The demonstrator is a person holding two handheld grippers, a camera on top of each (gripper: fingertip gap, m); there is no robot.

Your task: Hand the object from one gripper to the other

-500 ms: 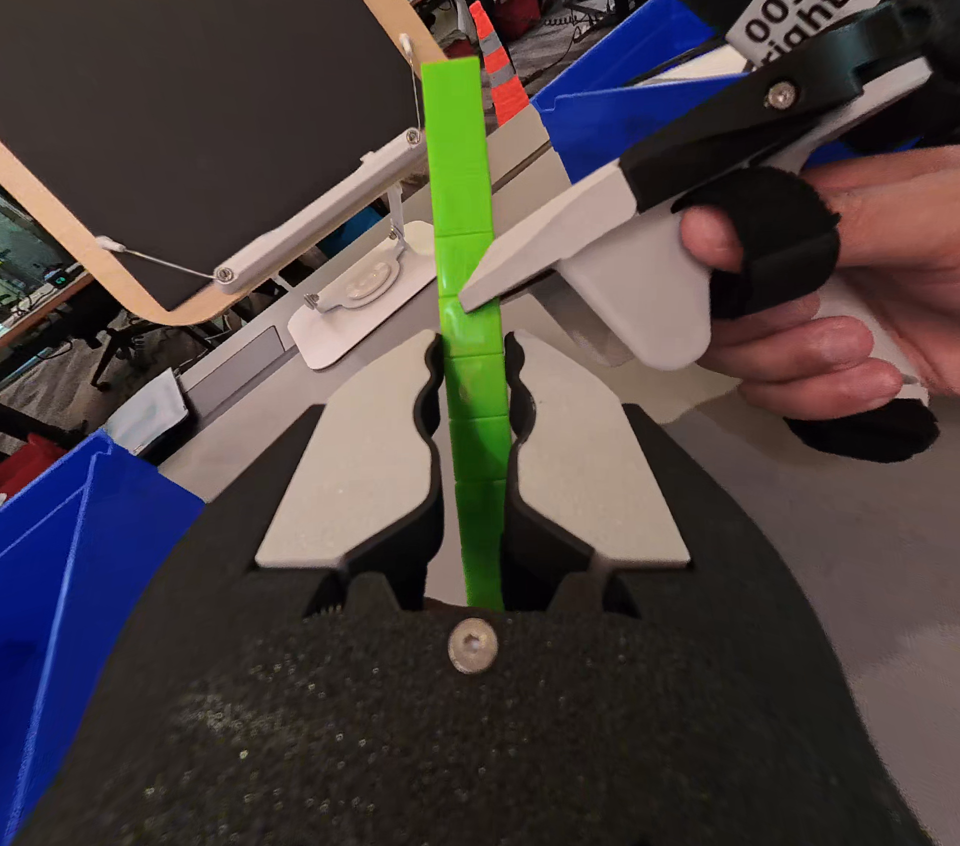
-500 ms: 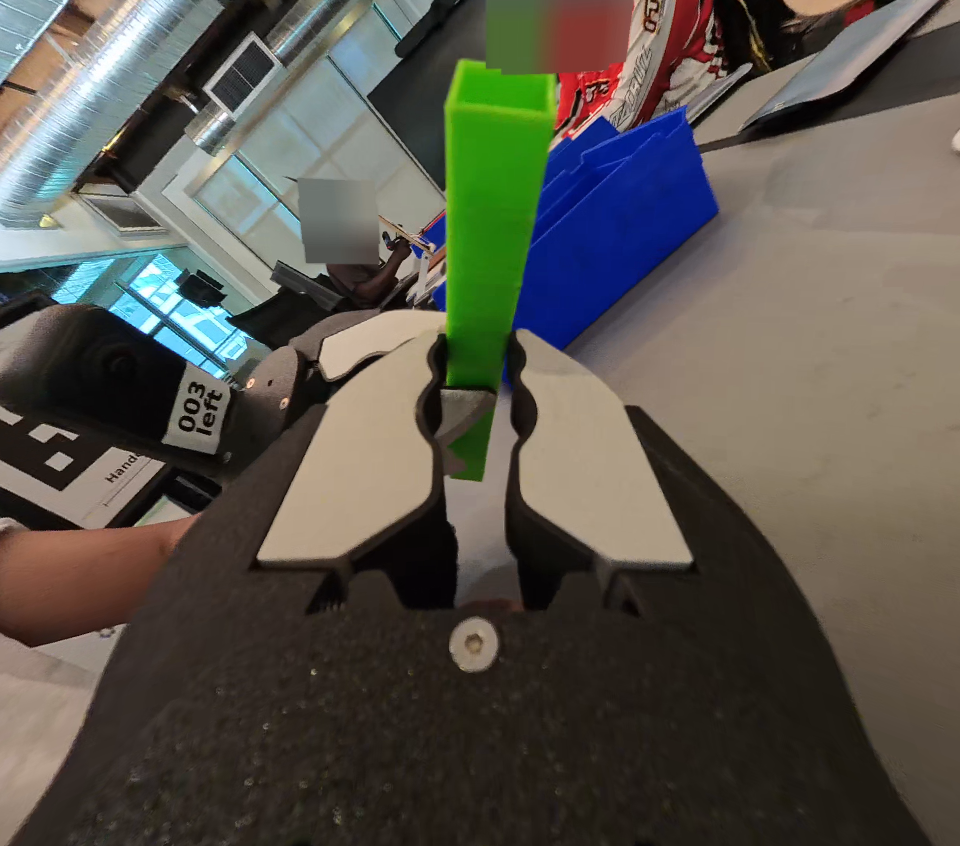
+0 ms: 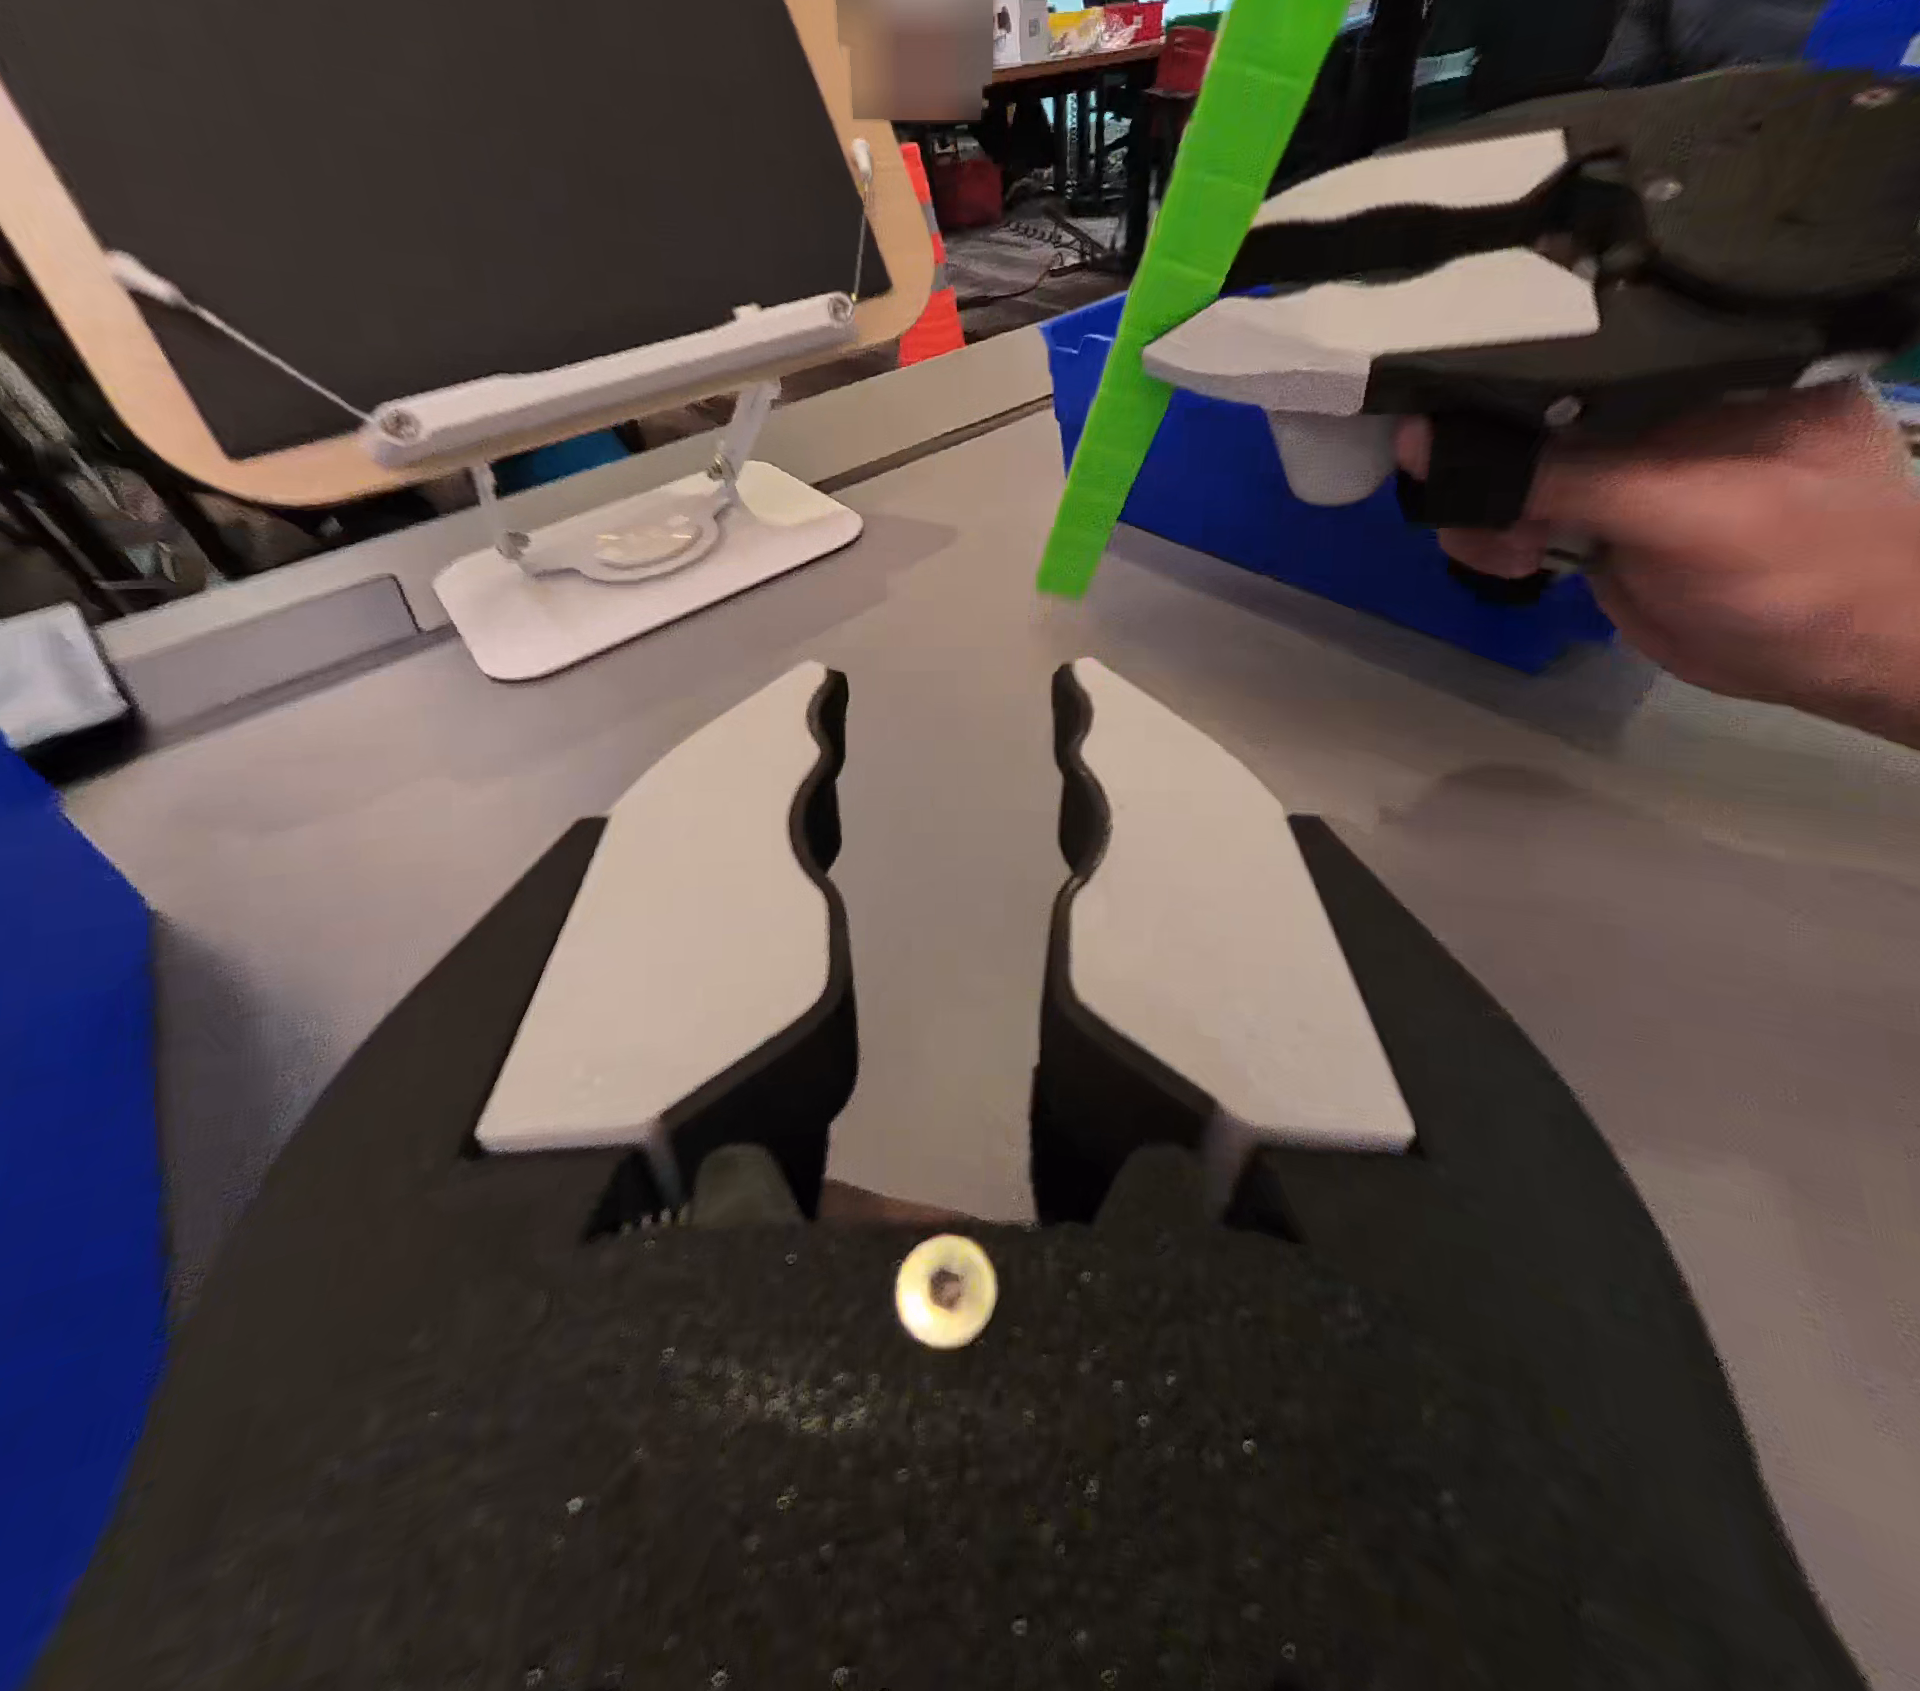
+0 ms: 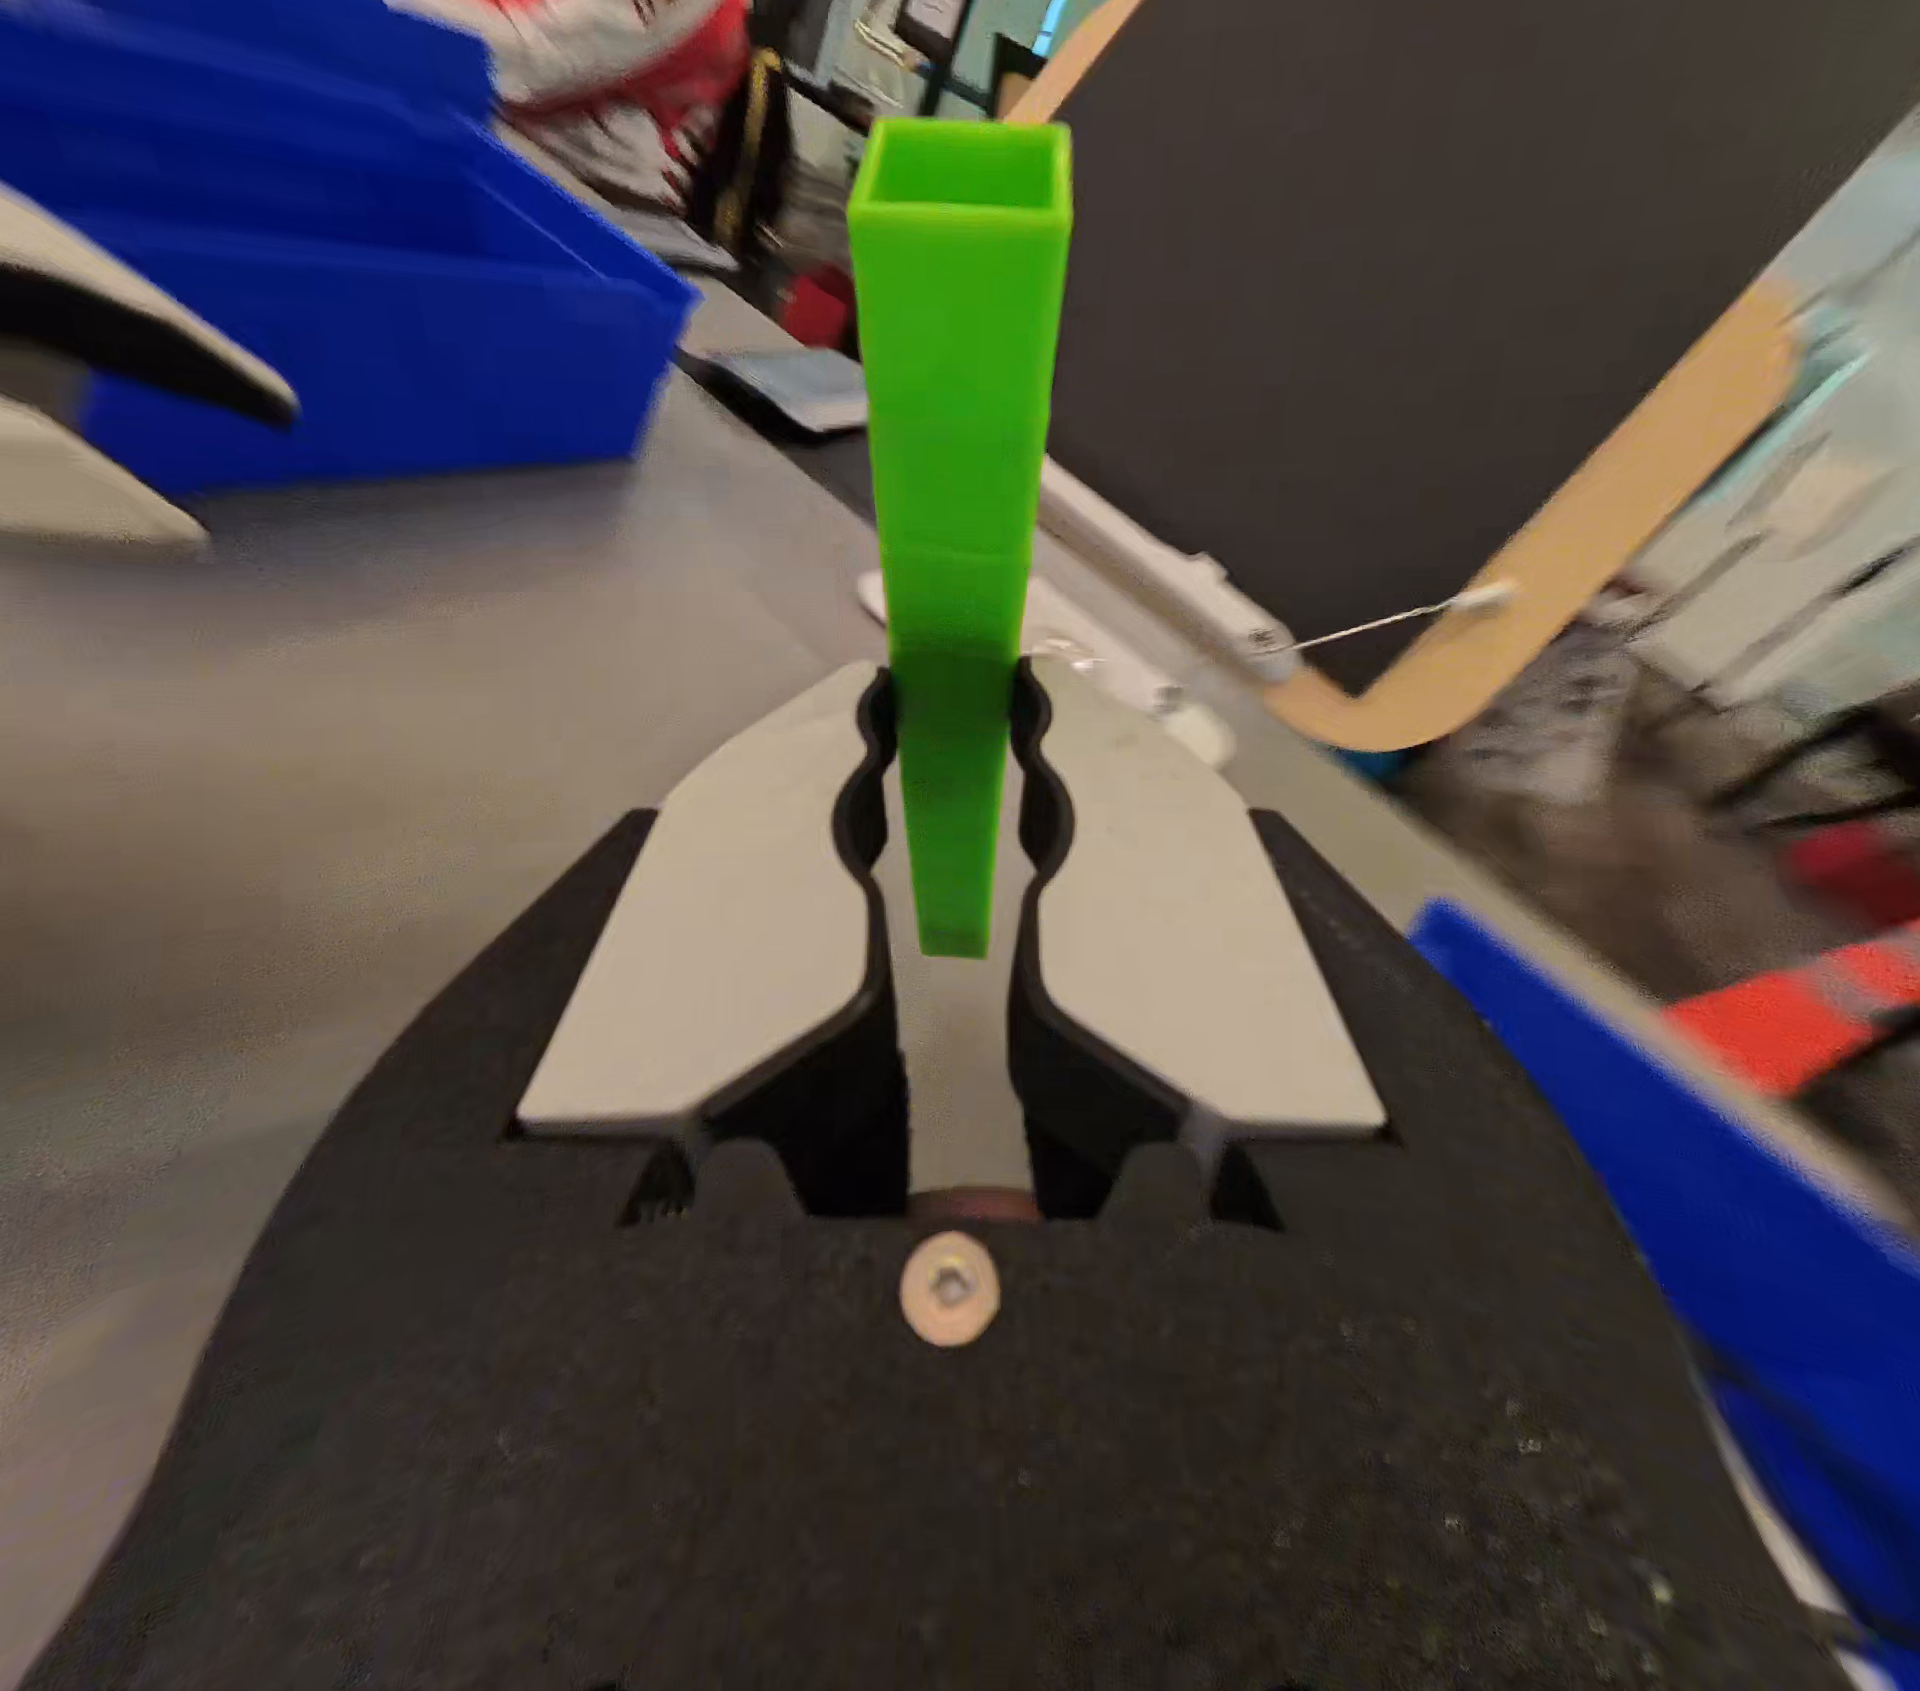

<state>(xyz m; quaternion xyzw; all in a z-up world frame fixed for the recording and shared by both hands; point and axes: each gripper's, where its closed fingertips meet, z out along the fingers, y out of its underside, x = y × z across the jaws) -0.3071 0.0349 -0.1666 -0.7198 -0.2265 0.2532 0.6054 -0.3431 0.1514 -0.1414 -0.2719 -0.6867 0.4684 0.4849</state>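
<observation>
A long green square tube [image 4: 956,436] stands between the fingertips of my right gripper [image 4: 956,685], which is shut on it near its lower part. In the left wrist view the same tube [image 3: 1195,259] leans in the air above the grey table [image 3: 1558,914], held by the right gripper [image 3: 1195,311] that comes in from the right in a person's hand [image 3: 1745,561]. My left gripper [image 3: 945,685] is open and empty, a little below and in front of the tube's lower end. The left gripper's fingers [image 4: 94,415] show at the left edge of the right wrist view.
A black board with a tan rim [image 3: 395,83] stands on a white stand [image 3: 644,561] at the back left. A blue bin [image 3: 1247,488] sits behind the tube, another blue bin [image 3: 62,1122] at the near left. More blue bins [image 4: 343,332] show in the right wrist view.
My left gripper has opened and let go of the green tube and drawn back. My right gripper has shut on the tube and carried it away up and to the right.
</observation>
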